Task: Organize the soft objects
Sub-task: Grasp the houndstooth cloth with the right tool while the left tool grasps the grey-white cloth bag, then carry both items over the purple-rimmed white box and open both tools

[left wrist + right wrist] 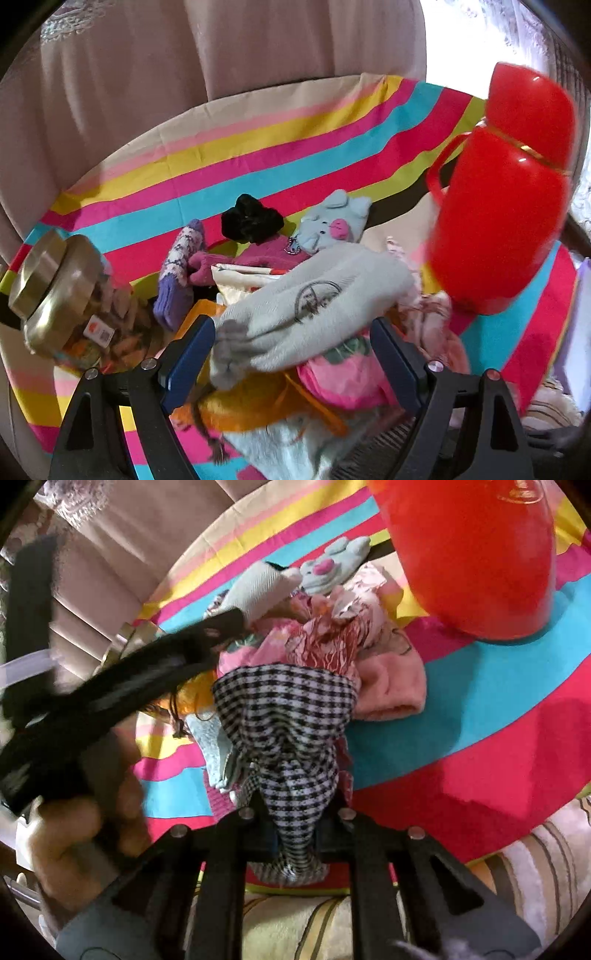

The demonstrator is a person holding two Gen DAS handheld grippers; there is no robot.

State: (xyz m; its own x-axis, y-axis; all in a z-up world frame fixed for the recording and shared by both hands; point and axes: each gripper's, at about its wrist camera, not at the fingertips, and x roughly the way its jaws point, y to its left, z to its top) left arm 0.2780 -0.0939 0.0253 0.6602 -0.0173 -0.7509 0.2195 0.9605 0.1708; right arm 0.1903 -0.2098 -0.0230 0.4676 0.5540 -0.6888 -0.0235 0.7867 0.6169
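Observation:
A heap of soft things lies on a striped cloth (258, 147). My left gripper (293, 339) stands wide, and a pale grey knit garment (317, 291) spans its jaws and touches both pads, raised above the heap. The right wrist view shows that garment (258, 587) sticking out from the blurred left gripper (229, 622). My right gripper (295, 812) is shut on a black-and-white checked cloth (284, 709), which bunches between the fingers and fans out over the heap. A pale blue pig plush (332, 221) lies at the far side.
A tall red flask (506, 221) stands close on the right of the heap. A gold-lidded jar (55, 291) is at the left. A purple knit glove (177, 266), a black scrunchie (251, 219) and a pink fleece piece (391, 690) lie around. A hand (74, 830) holds the left gripper.

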